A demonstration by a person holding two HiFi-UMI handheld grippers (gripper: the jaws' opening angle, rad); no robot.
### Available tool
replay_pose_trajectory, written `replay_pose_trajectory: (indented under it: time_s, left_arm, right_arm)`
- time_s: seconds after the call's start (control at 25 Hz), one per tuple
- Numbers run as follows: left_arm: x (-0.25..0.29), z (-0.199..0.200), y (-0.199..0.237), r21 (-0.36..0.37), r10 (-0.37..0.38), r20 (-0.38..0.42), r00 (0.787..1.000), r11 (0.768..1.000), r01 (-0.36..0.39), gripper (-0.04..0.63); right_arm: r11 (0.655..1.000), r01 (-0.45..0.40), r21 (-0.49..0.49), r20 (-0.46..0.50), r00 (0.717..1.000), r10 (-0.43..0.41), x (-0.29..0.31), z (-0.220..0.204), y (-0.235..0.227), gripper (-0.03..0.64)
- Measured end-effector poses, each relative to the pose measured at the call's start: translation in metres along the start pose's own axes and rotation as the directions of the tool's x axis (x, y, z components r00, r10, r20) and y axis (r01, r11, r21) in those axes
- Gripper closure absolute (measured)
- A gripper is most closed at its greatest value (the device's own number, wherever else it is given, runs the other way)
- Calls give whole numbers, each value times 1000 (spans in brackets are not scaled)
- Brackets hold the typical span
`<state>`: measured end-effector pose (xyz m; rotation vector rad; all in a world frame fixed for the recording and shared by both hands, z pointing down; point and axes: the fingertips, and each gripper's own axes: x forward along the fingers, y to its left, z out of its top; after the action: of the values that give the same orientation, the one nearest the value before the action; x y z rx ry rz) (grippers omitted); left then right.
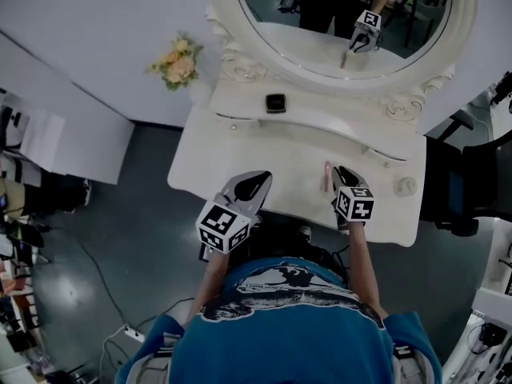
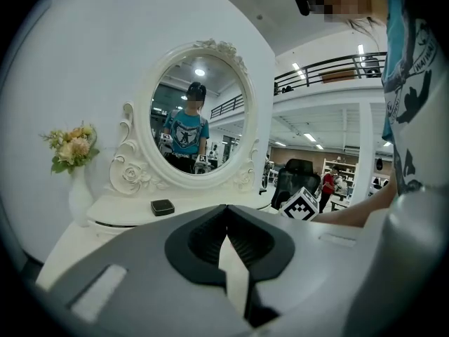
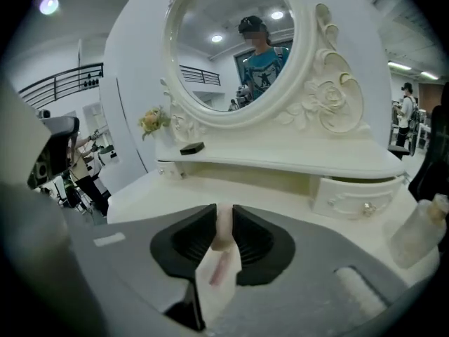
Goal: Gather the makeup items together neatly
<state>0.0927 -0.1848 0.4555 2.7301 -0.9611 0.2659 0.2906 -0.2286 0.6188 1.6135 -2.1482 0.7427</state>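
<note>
- The desk (image 1: 240, 154) is standing under the mirror (image 1: 320, 54) and carrying the makeup. Its raised shelf (image 1: 328, 106), right below the mirror's rim, is forming a step that a gripper travelling low could be knocking into.
- The left gripper (image 2: 226, 213) is hovering at the desk's front edge, below the mirror's left half. Its jaws are pressed together with nothing between them.
- The right gripper (image 3: 224, 215) is hovering below the mirror's right half. Its jaws are clamping the tube.
- The flowers (image 1: 178, 62) are sitting left of the mirror, well apart from both grippers, and are blocking nothing.
- The bottle (image 3: 417, 234) is standing below the mirror's right end, near the right arm. A sideways sweep of that arm could be tipping it or nudging it off the desk.
- The compact (image 1: 276, 102) is lying on the shelf just under the mirror's lower rim, well apart from the bottle. The items are therefore not gathered yet.
- The tube (image 3: 219, 265) is riding in the right gripper above the desk, below the mirror's right half.
  - It is slim and looks smooth, so it could be pivoting or slipping in the pinch during a quick swing.
  - If it is released while tilted it could be rolling, and if it is set down hard beside the compact it could be pushing the compact back toward the mirror.
</note>
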Motion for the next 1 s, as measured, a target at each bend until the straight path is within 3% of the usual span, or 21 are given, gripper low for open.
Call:
replay_pose_trajectory:
  time_s: [0.32,0.48,0.68,0.88,1.0]
  left_arm:
    - [-25,5,46,9,11,5,1000,1000,-11,584]
    - [-35,7,70,10,13,11,1000,1000,-13,586]
    - [-45,9,94,20,3,14,1000,1000,-3,584]
    - [-53,5,108,25,-28,-4,1000,999,28,586]
    - [-56,2,114,26,-45,-13,999,999,45,586]
  right_arm:
    - [990,-138,-36,-23,990,137,76,25,103,543]
    - [987,-160,5,-47,986,161,104,21,142,543]
    - [989,-141,43,-66,987,143,134,15,175,541]
    - [985,-63,163,-85,993,77,154,8,183,540]
    - [984,-25,178,-109,993,45,159,-4,184,537]
